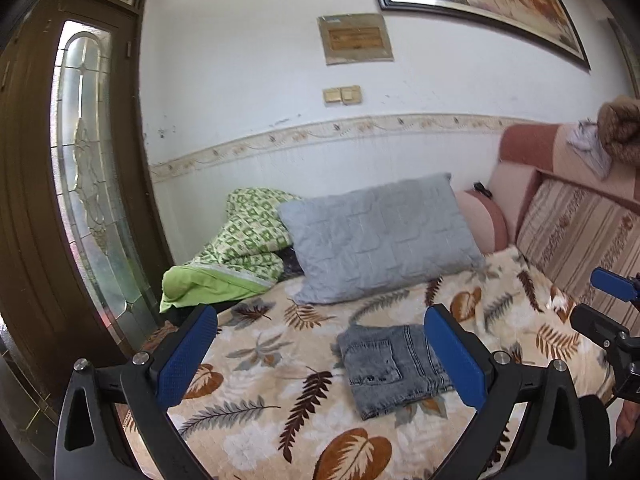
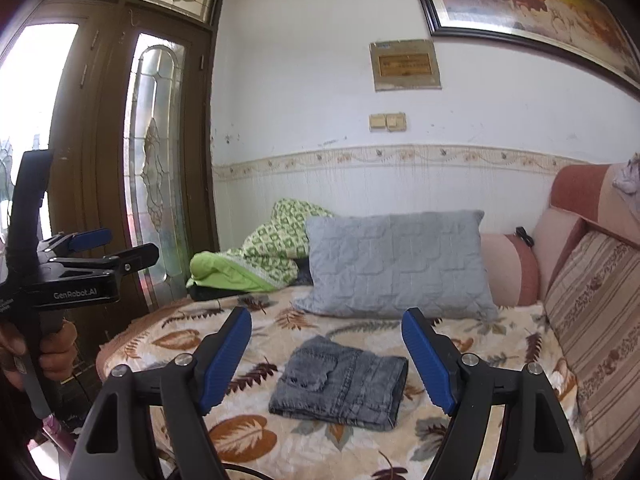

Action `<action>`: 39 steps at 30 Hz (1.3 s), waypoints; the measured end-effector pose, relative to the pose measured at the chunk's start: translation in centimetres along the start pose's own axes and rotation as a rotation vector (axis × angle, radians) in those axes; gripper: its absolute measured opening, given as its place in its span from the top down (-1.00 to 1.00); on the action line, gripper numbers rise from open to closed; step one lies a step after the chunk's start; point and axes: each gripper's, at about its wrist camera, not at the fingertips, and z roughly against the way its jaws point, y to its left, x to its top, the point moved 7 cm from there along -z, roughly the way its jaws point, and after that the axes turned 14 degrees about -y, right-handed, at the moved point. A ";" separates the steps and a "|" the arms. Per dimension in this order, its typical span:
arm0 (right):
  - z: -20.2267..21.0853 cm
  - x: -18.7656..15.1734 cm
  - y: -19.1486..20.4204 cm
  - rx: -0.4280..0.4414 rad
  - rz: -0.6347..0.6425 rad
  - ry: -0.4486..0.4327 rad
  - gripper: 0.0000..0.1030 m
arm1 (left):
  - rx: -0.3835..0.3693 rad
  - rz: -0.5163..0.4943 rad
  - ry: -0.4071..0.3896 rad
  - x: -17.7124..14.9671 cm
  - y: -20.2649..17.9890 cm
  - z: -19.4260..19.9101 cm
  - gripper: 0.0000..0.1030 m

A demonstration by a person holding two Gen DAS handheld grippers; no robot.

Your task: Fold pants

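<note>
Left gripper, lower frame: jaws wide apart, empty. Right gripper: same, empty. Pants: grey denim, compact folded rectangle, lower centre on leaf-print blanket. Folding apparently complete; nothing visibly left.

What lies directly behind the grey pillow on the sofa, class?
Behind the grey pillow, a green patterned blanket sits bunched at its left, and a pink sofa armrest shows at its right. The white wall rises beyond. Whatever sits directly behind the pillow's middle is covered.
</note>
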 end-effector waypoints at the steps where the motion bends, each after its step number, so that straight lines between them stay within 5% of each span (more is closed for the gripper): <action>1: -0.2 -0.6 -0.3 0.000 -0.007 0.017 -0.56 | -0.007 -0.005 -0.001 0.0 -0.3 -0.2 -1.00; 18: -3.8 -6.3 -2.8 0.015 -0.019 0.165 -0.56 | -0.202 -0.004 -0.115 2.8 -6.4 -2.2 -1.00; 39: -5.2 -10.9 -10.8 -0.060 -0.197 0.205 -0.56 | -0.365 0.052 0.010 1.3 -13.5 -6.7 -1.00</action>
